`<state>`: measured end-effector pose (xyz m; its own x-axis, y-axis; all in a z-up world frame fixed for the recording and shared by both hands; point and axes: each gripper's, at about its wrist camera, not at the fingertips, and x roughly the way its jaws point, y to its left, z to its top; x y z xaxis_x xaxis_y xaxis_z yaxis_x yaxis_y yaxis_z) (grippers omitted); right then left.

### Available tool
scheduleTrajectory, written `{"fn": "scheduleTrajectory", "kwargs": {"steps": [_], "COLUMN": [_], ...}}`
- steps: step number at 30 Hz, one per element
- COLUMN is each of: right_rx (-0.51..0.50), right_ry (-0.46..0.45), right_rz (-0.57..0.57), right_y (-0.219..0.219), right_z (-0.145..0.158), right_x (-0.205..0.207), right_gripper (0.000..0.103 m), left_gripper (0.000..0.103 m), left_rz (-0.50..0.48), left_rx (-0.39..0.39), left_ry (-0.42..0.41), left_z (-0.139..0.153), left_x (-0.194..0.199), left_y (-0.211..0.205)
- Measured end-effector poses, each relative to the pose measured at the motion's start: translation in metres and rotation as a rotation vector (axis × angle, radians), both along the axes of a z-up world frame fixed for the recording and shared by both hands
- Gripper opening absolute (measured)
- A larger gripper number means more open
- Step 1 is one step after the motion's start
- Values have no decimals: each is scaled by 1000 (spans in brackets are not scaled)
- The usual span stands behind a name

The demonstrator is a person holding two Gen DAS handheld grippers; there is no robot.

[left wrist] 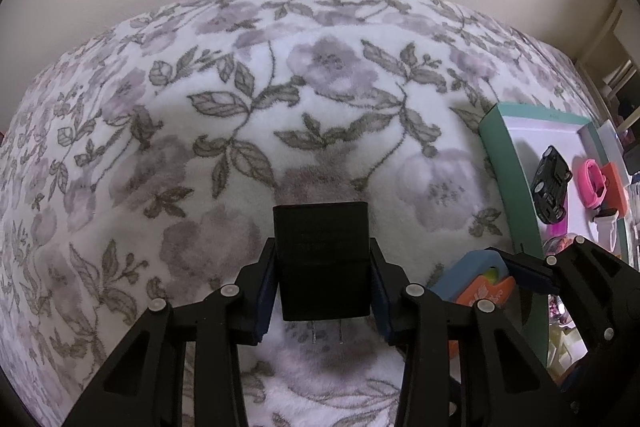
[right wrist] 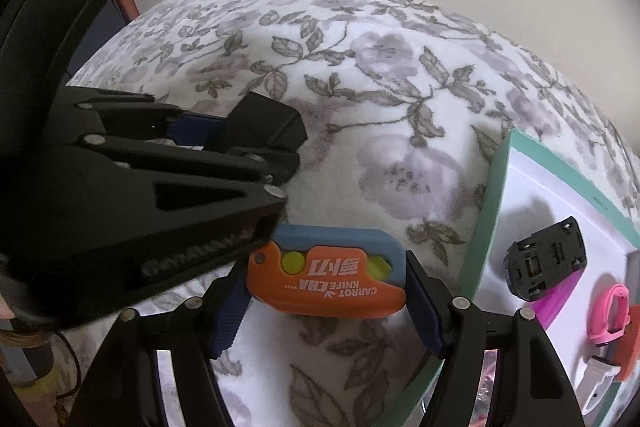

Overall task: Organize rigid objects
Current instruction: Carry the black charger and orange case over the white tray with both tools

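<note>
Left tongs (left wrist: 323, 291) around black charger (left wrist: 322, 259)

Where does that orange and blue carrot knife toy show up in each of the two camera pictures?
Left wrist view: the carrot knife toy sits low on the right, partly hidden behind the right claw, just left of the teal box.
Right wrist view: the toy is low in the centre, between the right claw's blue pads.
Shared landmark: the teal box with the black toy car inside.
</note>
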<state>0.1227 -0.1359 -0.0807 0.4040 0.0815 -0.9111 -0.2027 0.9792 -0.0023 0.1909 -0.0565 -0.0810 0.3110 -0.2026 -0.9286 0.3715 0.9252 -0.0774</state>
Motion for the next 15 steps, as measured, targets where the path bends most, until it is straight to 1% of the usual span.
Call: {"fn": "scheduleTrajectory", "kwargs": {"steps": [4, 11, 15], "right_rx": [9, 11, 7], "right_ry": [-28, -80, -94], "right_rz": [-1, 3, 0], "right_y": [-3, -5, -7], "right_z": [13, 38, 48], "right_x": [-4, -10, -12], "right_gripper": [73, 73, 73], "left_gripper": [43, 42, 42], "left_rz": [21, 54, 56], "left_rx": [-13, -47, -58], "left_ry": [-21, -101, -122], "left_z": [12, 46, 56], "left_x": [2, -1, -5], "left_y": [5, 14, 14]}}
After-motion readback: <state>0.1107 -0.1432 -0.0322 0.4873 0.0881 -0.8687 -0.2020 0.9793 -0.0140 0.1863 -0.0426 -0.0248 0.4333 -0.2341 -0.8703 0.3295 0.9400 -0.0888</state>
